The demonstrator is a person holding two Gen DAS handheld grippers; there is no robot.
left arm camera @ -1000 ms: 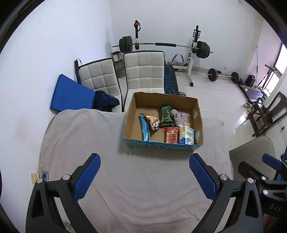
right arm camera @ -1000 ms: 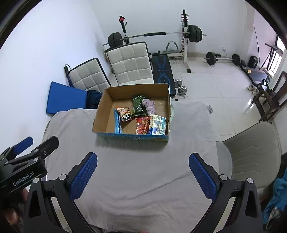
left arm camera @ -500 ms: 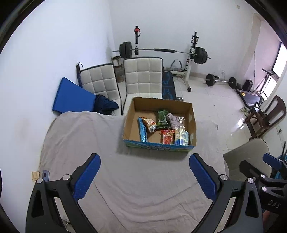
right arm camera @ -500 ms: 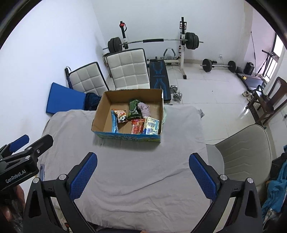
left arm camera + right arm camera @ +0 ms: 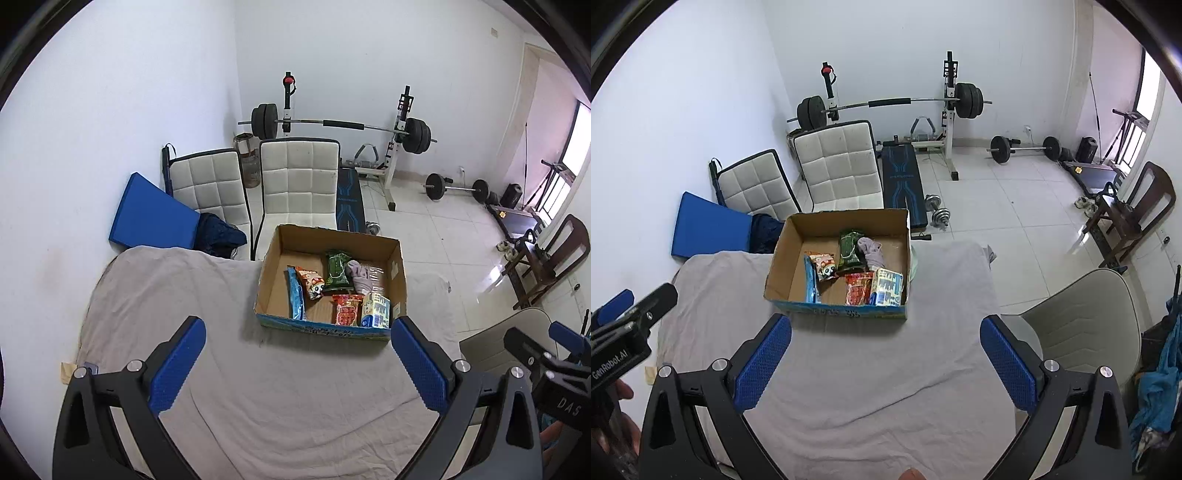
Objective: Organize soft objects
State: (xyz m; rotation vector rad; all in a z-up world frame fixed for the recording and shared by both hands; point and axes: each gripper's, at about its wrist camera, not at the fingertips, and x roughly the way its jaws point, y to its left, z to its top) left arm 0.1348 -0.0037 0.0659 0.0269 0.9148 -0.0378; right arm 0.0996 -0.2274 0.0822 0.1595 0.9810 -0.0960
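Note:
An open cardboard box [image 5: 275,266] [image 5: 783,254] stands at the far side of a table under a grey cloth [image 5: 192,295] [image 5: 945,295]. Inside lie several soft packets: a blue one [image 5: 295,295], a cartoon snack bag [image 5: 311,282], a green pack [image 5: 337,272], a greyish cloth bundle [image 5: 360,275], a red bag [image 5: 347,309] and a white-blue pack [image 5: 376,310]. My left gripper [image 5: 295,365] is open and empty, high above the near cloth. My right gripper [image 5: 886,363] is open and empty too, beside it.
Two white quilted chairs [image 5: 299,181] and a blue mat [image 5: 151,218] stand behind the table. A barbell rack [image 5: 340,125] and weights fill the back of the room. A beige chair [image 5: 1086,317] sits at the table's right side.
Both grippers have pulled back and up from the table, so the box looks smaller and farther. Both stay open and empty.

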